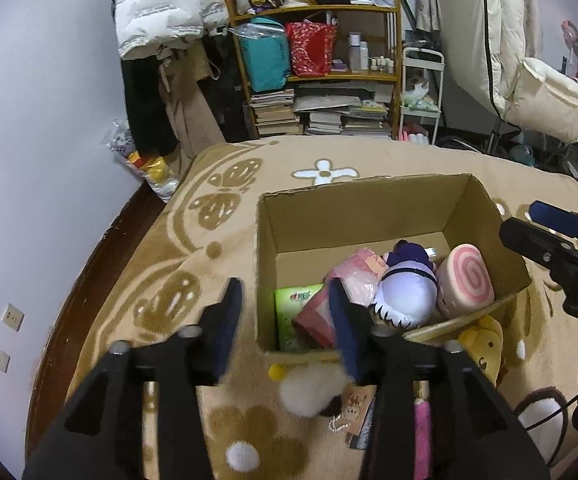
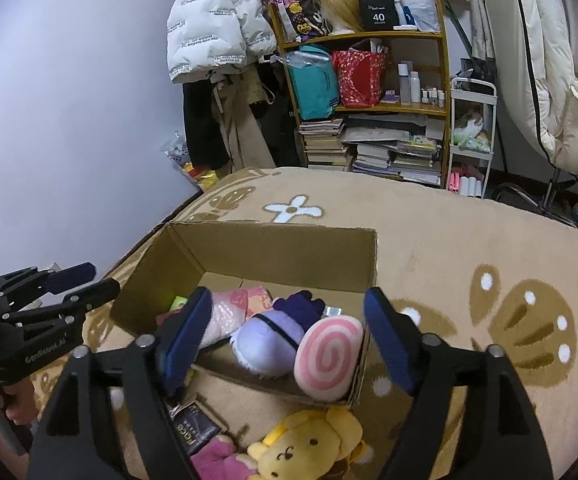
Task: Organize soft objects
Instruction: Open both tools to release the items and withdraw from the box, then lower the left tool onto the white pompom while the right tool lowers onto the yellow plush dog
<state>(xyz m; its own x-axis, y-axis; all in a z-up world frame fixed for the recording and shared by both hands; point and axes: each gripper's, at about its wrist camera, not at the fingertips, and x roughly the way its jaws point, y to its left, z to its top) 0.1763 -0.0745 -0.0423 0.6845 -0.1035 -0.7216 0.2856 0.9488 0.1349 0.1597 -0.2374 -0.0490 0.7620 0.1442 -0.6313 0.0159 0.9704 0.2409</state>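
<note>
Above box [image 2: 249,252] rim – jaws apart, empty

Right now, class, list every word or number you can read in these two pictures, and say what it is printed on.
"40": black box on the shelf's top tier.
"The only leading fashion art": strips on the white puffer jacket, partly legible.
"GenRobot.AI": left gripper body, right wrist view.
Too small or blurred: green packet in the cardboard box, book spines, bottle labels.
</note>
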